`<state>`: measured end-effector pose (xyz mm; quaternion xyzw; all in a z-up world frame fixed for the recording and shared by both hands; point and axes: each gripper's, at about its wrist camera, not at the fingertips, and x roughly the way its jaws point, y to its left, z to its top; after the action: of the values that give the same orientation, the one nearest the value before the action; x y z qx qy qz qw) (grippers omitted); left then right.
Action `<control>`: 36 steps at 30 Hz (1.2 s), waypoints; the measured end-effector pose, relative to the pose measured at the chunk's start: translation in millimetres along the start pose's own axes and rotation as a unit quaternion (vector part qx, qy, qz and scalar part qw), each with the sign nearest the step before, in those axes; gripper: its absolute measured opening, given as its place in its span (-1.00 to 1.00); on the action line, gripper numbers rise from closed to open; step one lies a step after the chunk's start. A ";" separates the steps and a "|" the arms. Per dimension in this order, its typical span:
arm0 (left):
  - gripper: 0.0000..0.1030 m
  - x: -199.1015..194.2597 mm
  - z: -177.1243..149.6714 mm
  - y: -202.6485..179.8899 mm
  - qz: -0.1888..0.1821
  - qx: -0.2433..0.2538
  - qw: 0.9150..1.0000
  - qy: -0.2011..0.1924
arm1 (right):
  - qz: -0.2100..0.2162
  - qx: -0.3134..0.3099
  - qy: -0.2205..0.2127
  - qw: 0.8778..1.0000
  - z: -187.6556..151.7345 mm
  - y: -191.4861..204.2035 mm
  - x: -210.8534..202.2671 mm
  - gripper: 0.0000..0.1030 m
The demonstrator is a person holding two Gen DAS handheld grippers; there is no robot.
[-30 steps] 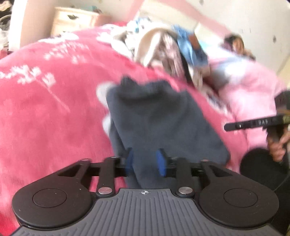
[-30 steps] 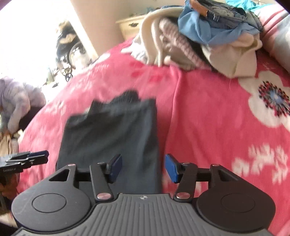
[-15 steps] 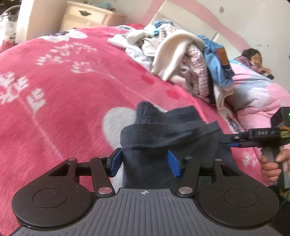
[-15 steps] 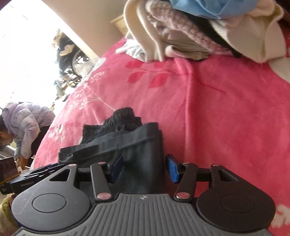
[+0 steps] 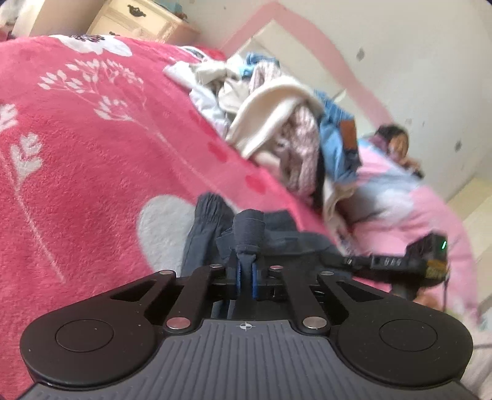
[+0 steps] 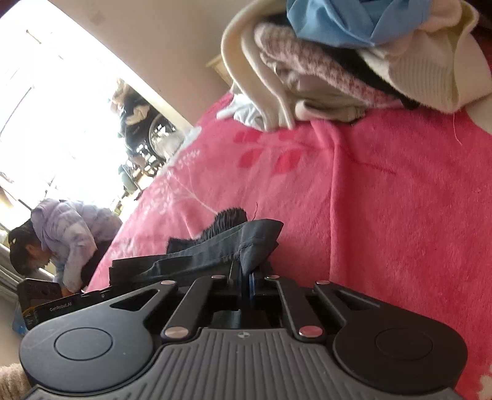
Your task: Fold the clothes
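A dark grey folded garment (image 5: 212, 227) lies on the pink flowered blanket (image 5: 77, 147). My left gripper (image 5: 245, 270) is shut on its near edge, and a bunch of the cloth stands up between the blue pads. In the right wrist view my right gripper (image 6: 244, 278) is shut on the other near corner of the dark garment (image 6: 215, 243), whose hem puckers at the pads. The right gripper (image 5: 347, 261) also shows at the right of the left wrist view, low over the cloth.
A heap of unfolded clothes (image 5: 286, 129) in cream, pink check and blue lies further up the bed, also seen as the heap (image 6: 353, 55). A person (image 5: 396, 144) lies by pink bedding. Another person (image 6: 61, 234) bends over beside the bed. A pale dresser (image 5: 138, 21) stands behind.
Both grippers came down to the near edge of the dark garment and closed on it. One second ago their jaws stood open over the cloth.
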<state>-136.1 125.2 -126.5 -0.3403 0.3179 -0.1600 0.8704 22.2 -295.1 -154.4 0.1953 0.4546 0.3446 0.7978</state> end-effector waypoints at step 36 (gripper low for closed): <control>-0.07 -53.3 -29.5 -52.5 0.092 0.083 0.992 0.003 | -0.052 0.032 -0.020 0.998 -28.5 25.0 -32.6 -0.61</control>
<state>-198.7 99.5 -83.0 -0.2360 0.3359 -0.1055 0.9057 -23.0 -301.8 -134.1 0.2032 0.4588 0.2838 0.8171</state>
